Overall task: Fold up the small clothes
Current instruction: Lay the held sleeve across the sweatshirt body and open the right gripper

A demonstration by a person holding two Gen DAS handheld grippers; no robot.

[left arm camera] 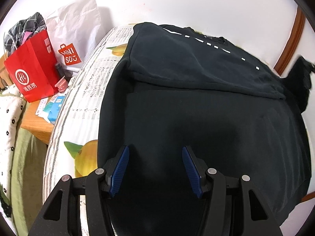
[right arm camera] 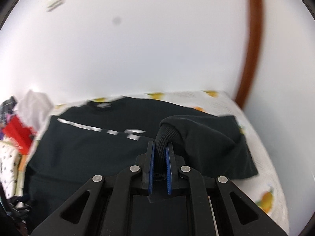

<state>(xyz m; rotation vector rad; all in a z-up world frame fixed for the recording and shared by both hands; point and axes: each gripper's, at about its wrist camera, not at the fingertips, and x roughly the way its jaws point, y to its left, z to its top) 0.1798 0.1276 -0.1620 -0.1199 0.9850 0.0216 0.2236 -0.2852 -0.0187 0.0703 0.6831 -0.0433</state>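
Note:
A black sweatshirt [left arm camera: 196,114] with white lettering [left arm camera: 216,48] lies spread on a lemon-print cloth [left arm camera: 86,90], its upper part folded over the body. My left gripper [left arm camera: 155,149] stands open just above the near part of the sweatshirt, with nothing between its blue pads. In the right wrist view my right gripper [right arm camera: 161,144] is shut on the ribbed cuff [right arm camera: 166,133] of a black sleeve [right arm camera: 206,137]. The sleeve is lifted off the body of the sweatshirt [right arm camera: 88,149]. That view is blurred by motion.
A red paper bag [left arm camera: 33,72] and a white shopping bag [left arm camera: 74,35] stand on a wooden side table [left arm camera: 37,127] to the left, with small packets beside them. A white wall is behind. A brown wooden frame [left arm camera: 293,37] runs at the right.

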